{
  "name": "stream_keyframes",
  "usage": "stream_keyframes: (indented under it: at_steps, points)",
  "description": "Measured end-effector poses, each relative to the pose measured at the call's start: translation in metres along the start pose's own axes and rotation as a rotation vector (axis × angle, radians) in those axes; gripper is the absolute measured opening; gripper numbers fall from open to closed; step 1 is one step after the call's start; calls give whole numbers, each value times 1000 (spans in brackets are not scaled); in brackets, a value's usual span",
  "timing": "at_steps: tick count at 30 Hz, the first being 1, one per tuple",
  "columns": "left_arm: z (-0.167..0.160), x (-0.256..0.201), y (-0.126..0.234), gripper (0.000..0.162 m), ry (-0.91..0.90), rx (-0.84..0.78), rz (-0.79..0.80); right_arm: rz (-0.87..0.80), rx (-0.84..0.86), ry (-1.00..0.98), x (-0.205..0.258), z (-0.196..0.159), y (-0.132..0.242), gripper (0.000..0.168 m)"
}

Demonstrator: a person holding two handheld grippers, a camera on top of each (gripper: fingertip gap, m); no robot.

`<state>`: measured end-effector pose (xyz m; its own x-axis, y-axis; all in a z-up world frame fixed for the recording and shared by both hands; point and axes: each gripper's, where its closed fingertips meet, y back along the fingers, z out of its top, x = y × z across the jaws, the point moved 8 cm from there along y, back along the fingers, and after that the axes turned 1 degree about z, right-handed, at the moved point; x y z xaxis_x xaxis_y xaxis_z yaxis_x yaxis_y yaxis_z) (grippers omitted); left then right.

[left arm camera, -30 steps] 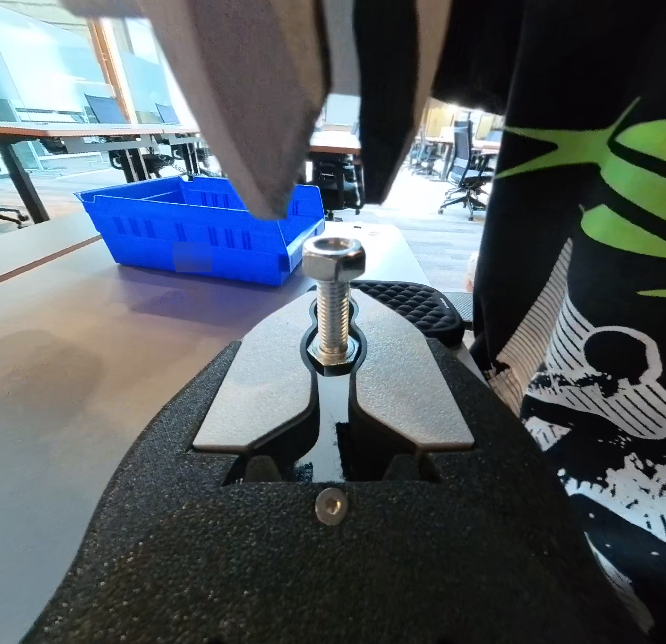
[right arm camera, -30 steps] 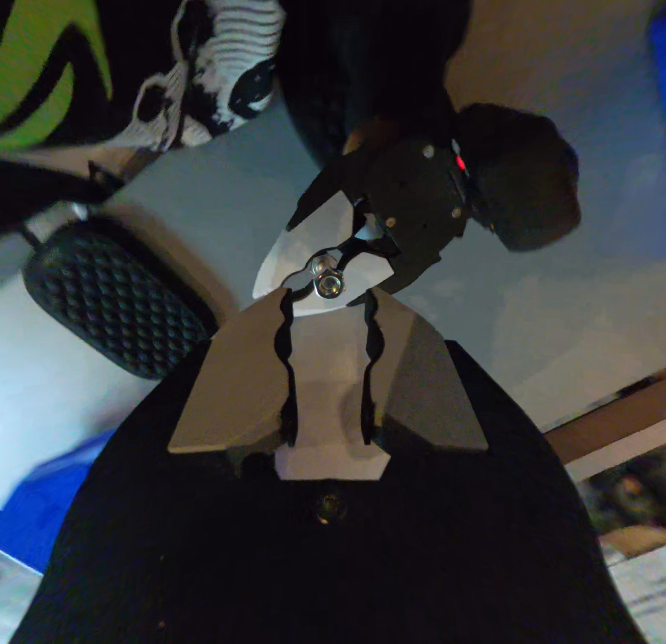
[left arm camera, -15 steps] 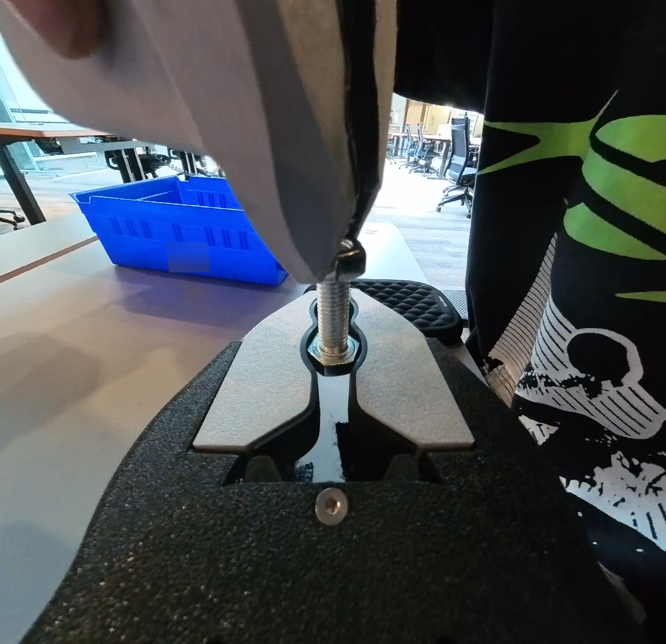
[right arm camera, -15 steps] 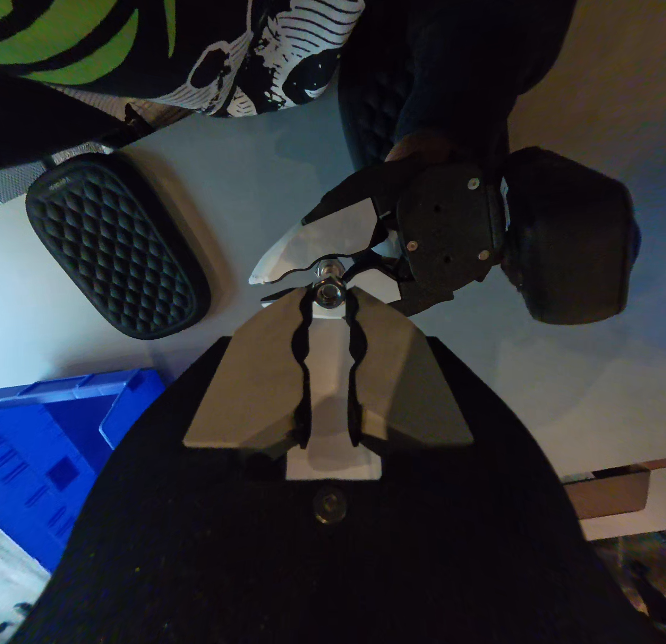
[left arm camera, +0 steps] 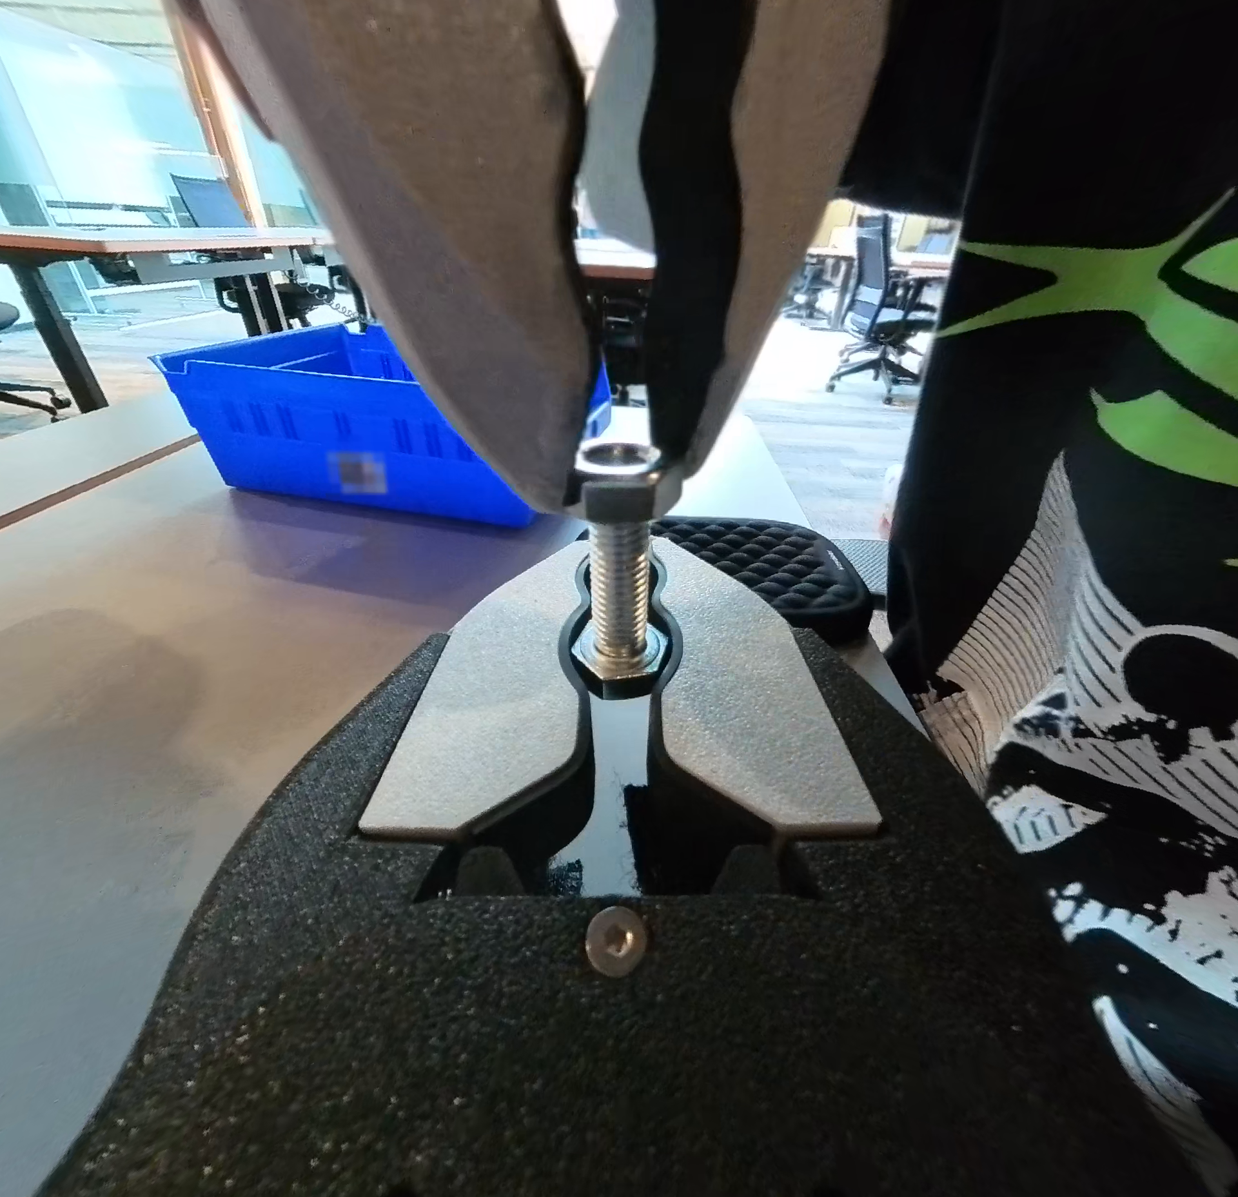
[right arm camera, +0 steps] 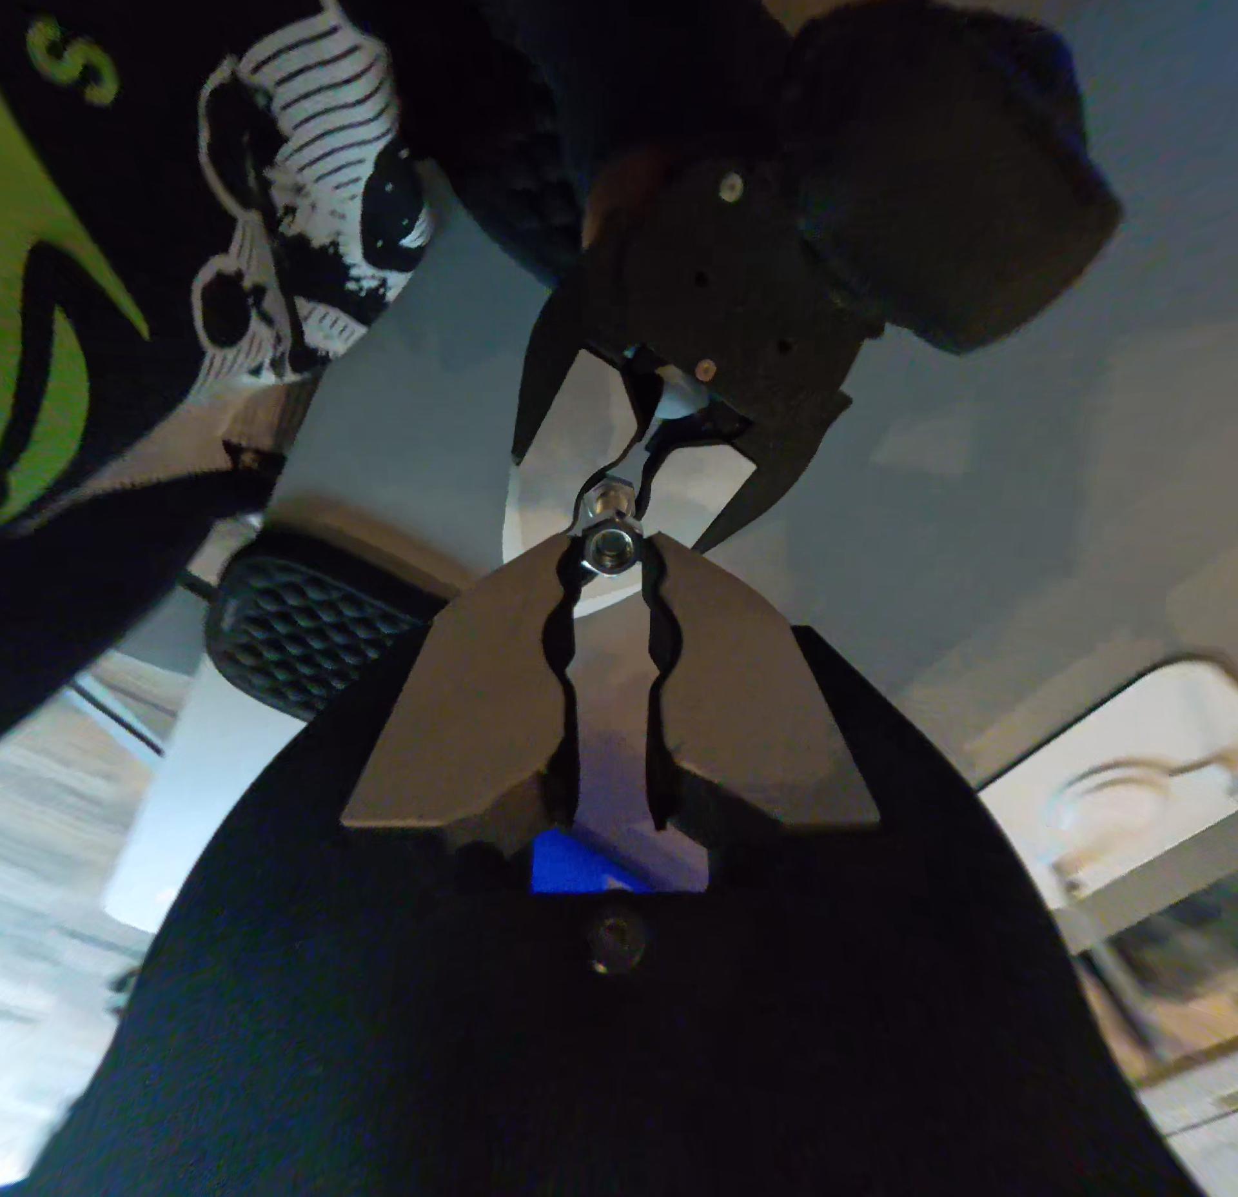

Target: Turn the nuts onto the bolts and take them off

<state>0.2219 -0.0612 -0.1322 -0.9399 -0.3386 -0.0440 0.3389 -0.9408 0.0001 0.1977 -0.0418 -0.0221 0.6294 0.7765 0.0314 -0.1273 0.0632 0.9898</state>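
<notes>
Left hand-held gripper [left arm camera: 620,619] clamps the bolt [left arm camera: 617,588] upright by its head; right hand-held gripper [right arm camera: 609,548] pinches the nut [left arm camera: 620,471] at the tip — tilt risks cross-threading.

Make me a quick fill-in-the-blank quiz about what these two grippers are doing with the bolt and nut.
1. The left gripper is shut on the ____, which stands upright.
2. The right gripper grips the ____ at the top of the threads.
3. The bin on the table behind them is coloured ____.

Missing words: bolt; nut; blue
</notes>
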Motion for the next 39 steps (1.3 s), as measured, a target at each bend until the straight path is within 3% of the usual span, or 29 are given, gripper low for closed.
stream_keyframes:
  at_steps: [5, 12, 15, 21, 23, 30, 39]
  points:
    - [0, 1, 0, 12, 2, 3, 6, -20, -34, -308, 2, -3, -1, 17]
    - [1, 2, 0, 12, 1, -7, 8, -47, -90, -486, 6, -3, -1, 19]
    - [1, 2, 1, 12, 5, -14, 2, -22, -115, -370, 10, -1, 0, 40]
    - [1, 2, 0, 12, -2, -11, -17, -63, -73, 333, 12, -1, 13, 42]
    - [1, 1, 0, 12, -6, -8, -22, -25, -70, 443, 9, 2, 13, 39]
    - [1, 2, 0, 12, -6, -10, -25, 118, -23, 567, -3, 6, 4, 33]
    - [1, 2, -1, 12, -13, -4, -29, 102, -39, 573, -2, 5, -2, 20]
